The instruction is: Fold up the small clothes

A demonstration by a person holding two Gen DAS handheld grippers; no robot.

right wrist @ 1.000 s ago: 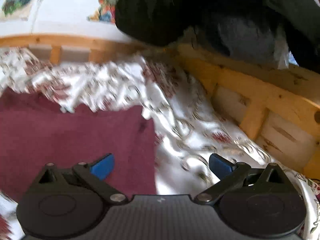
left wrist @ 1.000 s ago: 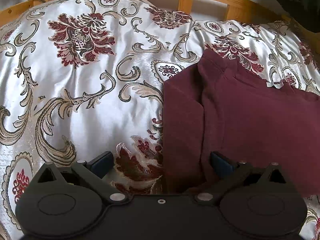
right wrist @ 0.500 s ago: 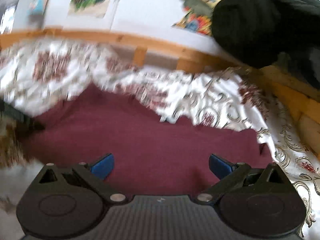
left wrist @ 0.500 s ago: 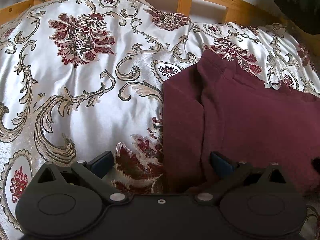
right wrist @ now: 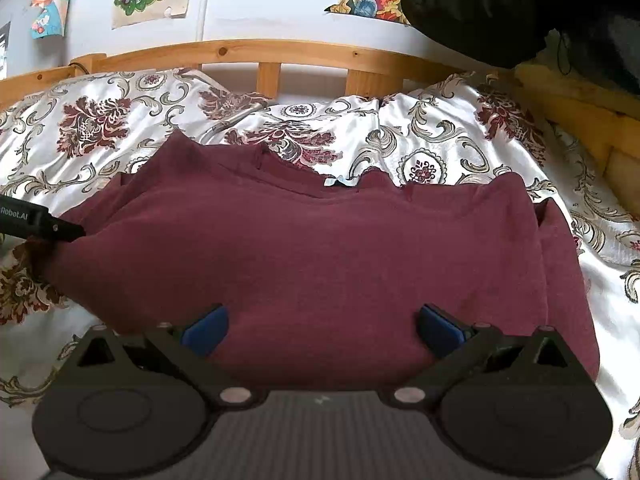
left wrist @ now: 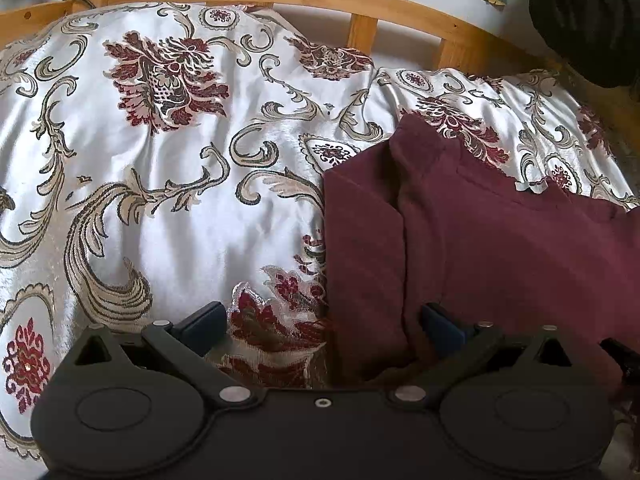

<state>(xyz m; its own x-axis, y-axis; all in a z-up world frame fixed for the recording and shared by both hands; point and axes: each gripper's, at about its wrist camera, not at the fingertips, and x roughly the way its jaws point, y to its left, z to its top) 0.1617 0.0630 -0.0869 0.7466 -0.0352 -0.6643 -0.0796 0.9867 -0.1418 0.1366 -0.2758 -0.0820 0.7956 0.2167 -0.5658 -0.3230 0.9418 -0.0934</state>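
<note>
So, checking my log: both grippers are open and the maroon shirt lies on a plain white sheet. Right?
Not quite: the sheet is floral-patterned, not plain, as the right wrist view shows. The left gripper and right gripper are open, and the maroon shirt lies on it.

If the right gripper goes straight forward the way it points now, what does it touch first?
Most likely the maroon garment: the right gripper is open, and the cloth fills the space between and ahead of its fingers. The patterned bedspread and wooden bed rail lie farther on. Height above the cloth is unclear.
</note>
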